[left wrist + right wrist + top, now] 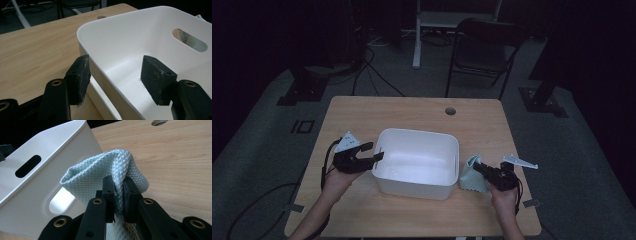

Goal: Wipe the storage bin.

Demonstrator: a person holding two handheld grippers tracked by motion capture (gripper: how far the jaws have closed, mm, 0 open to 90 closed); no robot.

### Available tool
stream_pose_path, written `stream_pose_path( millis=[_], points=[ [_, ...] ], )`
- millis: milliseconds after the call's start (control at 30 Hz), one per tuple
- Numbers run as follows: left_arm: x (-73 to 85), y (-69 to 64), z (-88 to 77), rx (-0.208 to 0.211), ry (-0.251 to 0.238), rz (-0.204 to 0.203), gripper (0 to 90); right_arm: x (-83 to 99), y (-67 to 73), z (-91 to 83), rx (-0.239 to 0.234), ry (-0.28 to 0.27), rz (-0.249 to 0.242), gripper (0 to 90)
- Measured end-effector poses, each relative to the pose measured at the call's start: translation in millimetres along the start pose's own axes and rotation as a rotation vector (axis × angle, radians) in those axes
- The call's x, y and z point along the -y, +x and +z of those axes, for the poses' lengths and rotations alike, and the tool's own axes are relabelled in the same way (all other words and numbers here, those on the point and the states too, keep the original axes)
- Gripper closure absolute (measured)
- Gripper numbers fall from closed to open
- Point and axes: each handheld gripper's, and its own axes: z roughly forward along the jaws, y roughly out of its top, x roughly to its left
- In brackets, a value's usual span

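The blue cloth [100, 177] is pinched tight in the right tongs [119, 195], just beside the white tub [417, 162] on the worktop [412, 110]. The left tongs [117, 80] are open across the tub's rim. The cloth is not inside yet.

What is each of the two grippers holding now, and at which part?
The right gripper pinches the pale green waffle-textured cloth at a bunched fold. The left gripper holds nothing; its open jaws straddle the white plastic tub's wall.

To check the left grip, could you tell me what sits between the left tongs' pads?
The bin's near wall, with pads astride it but not pressing, in the left gripper view.
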Motion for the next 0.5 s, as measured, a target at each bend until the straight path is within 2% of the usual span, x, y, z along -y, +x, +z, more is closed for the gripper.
stream_pose_path(
  millis=[67,167,267,333,367,500],
  points=[
    [-2.2,6.2,6.0,0.006,-0.005,0.007,40.9,0.4,-0.3,0.2,0.000,0.001,-0.003,82.3],
    [-5.9,16.8,14.2,0.022,-0.018,-0.010,40.9,0.7,-0.6,0.1,0.000,0.003,0.000,82.3],
    [-9.9,27.0,23.0,0.023,-0.024,-0.001,40.9,1.1,-0.5,1.0,-0.002,0.008,-0.001,82.2],
    [-12.6,34.1,28.5,0.035,-0.035,-0.011,40.9,1.2,0.0,1.8,-0.002,0.008,0.000,82.3],
    [-14.8,36.9,31.9,0.024,-0.033,-0.006,40.9,1.4,0.3,2.0,-0.005,0.010,0.000,82.3],
    [-22.7,42.7,41.7,0.040,-0.033,0.015,40.9,1.8,0.4,3.1,-0.006,0.015,-0.005,82.2]
  ],
)
